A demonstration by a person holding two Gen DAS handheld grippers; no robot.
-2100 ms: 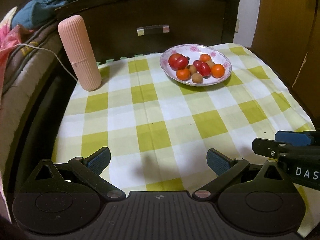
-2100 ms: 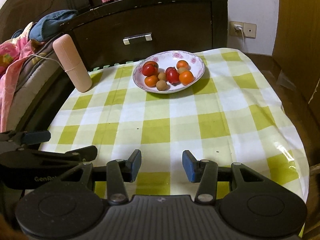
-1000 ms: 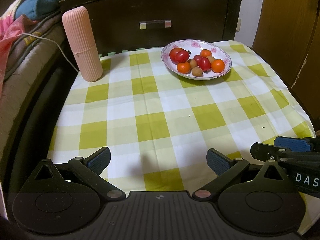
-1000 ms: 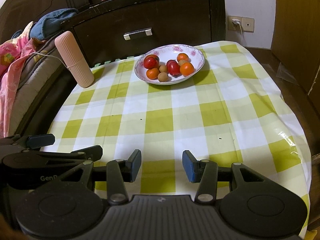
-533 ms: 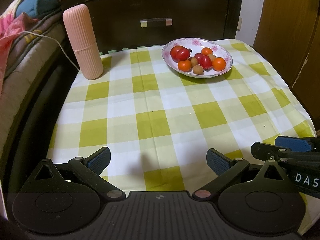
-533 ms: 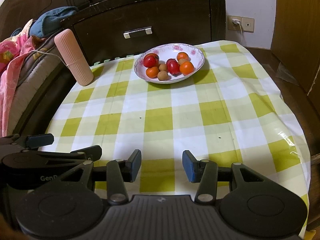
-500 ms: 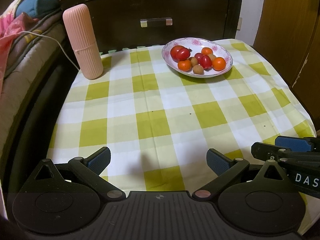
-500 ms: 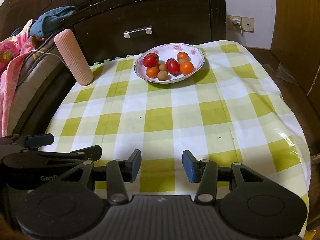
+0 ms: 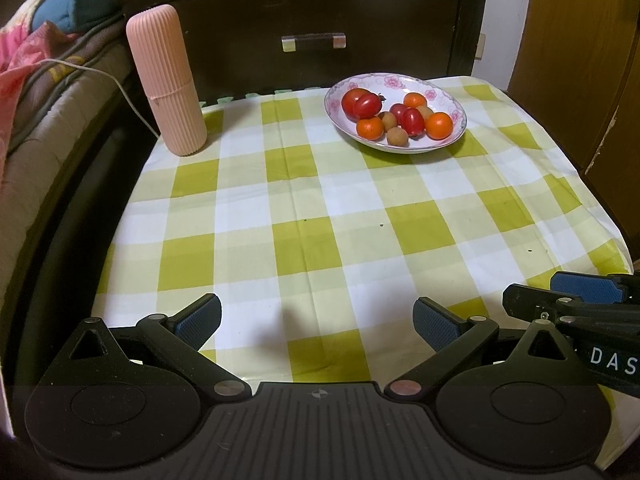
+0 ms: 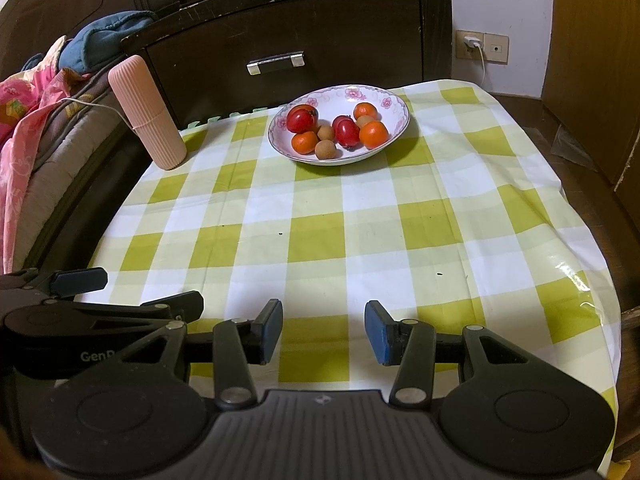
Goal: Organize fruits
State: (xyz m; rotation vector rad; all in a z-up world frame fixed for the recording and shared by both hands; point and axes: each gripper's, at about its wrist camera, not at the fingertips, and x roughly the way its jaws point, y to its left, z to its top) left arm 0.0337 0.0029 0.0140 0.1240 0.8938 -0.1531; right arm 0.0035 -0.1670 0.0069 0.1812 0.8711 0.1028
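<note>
A white floral plate (image 9: 452, 98) stands at the far side of the checked table; it also shows in the right wrist view (image 10: 394, 110). It holds red tomatoes (image 9: 362, 104), small oranges (image 9: 439, 125) and brown longans (image 9: 398, 137), all mixed together. My left gripper (image 9: 317, 319) is open and empty above the table's near edge. My right gripper (image 10: 323, 330) is open and empty, beside the left one, also at the near edge. Both are far from the plate.
A tall pink ribbed container (image 9: 166, 80) stands at the far left corner of the green-and-white checked cloth (image 9: 320, 208). A dark drawer cabinet (image 9: 312, 28) is behind the table. Bedding (image 10: 36, 120) lies to the left, wooden panels (image 9: 580, 60) to the right.
Both grippers have drawn slightly nearer to the table again, so the plate looks a bit larger. Both stay open and empty. Nothing on the table has moved.
</note>
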